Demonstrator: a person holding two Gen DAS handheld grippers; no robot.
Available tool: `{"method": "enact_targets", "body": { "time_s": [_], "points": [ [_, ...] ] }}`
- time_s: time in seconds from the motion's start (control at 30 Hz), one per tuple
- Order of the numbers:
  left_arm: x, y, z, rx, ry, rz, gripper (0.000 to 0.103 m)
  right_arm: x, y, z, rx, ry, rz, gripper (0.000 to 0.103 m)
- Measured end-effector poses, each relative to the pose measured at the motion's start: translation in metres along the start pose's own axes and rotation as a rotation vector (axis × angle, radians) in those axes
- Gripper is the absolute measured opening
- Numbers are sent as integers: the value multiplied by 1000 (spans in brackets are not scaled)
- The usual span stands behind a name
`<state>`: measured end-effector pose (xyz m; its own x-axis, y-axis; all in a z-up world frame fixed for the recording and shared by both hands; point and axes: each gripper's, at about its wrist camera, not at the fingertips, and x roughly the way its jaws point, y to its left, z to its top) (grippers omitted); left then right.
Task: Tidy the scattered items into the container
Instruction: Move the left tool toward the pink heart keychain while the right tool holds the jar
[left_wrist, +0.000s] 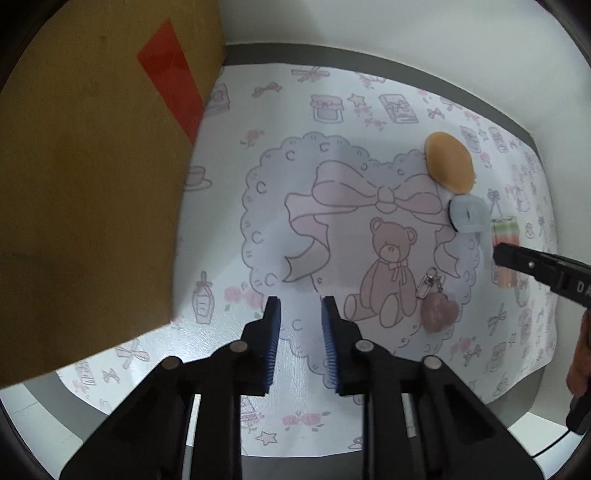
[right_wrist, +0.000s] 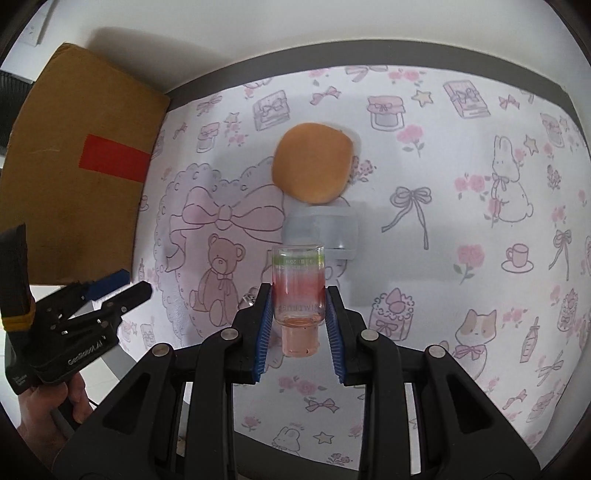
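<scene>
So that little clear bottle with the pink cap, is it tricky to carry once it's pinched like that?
Probably a bit. The bottle looks smooth and glossy, so it could slip between the right gripper pads. It is round, so if set down on its side on the mat it would likely roll. It seems small and light.

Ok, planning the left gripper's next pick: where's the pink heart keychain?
In the left wrist view, the pink heart keychain lies right of the left gripper, beside the printed bear.

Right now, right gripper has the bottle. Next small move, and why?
Probably lift the bottle and carry it toward the cardboard box: the right gripper pads already clamp it, and the box stands at the mat's left edge.
</scene>
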<state>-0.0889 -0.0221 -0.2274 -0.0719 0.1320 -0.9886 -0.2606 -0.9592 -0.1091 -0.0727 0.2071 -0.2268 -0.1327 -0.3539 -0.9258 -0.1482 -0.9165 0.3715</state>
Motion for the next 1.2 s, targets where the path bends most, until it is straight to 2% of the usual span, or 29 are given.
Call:
{"method": "enact_targets", "body": {
  "time_s": [0.1, 0.23, 0.4, 0.47, 0.53, 0.6, 0.73, 0.93, 0.97, 1.03, 1.2],
  "points": [
    [0, -1, -5, -9, -14, -5, 22, 4, -8, -2, 16, 4, 4, 29],
    [7, -2, -7, -31, 10, -69, 23, 8, -17, -3, 34, 17, 2, 29],
    [12, -25, -7, -20, 18, -126, 25, 9, -27, -4, 52, 23, -13, 29],
    [14, -38, -8, -2, 24, -137, 34, 12, -29, -4, 53, 29, -25, 29],
    [16, -51, -9, 10, 35, -145, 60, 13, -31, -3, 53, 36, -34, 29],
    [17, -63, -11, 21, 36, -152, 65, 14, -32, -3, 48, 42, -43, 29],
    [22, -81, -7, 11, 46, -144, 65, 12, -34, -3, 32, 53, -65, 29],
    [35, -97, -1, 13, 77, -85, 64, 7, -32, -3, -10, 59, -100, 29],
    [37, -99, -1, 19, 83, -79, 62, 7, -32, -3, -14, 59, -103, 29],
    [40, -105, -2, 33, 100, -87, 37, 5, -32, -2, -21, 60, -108, 29],
    [43, -112, -3, 47, 114, -89, 36, 4, -33, -3, -28, 63, -109, 29]
  ]
}}
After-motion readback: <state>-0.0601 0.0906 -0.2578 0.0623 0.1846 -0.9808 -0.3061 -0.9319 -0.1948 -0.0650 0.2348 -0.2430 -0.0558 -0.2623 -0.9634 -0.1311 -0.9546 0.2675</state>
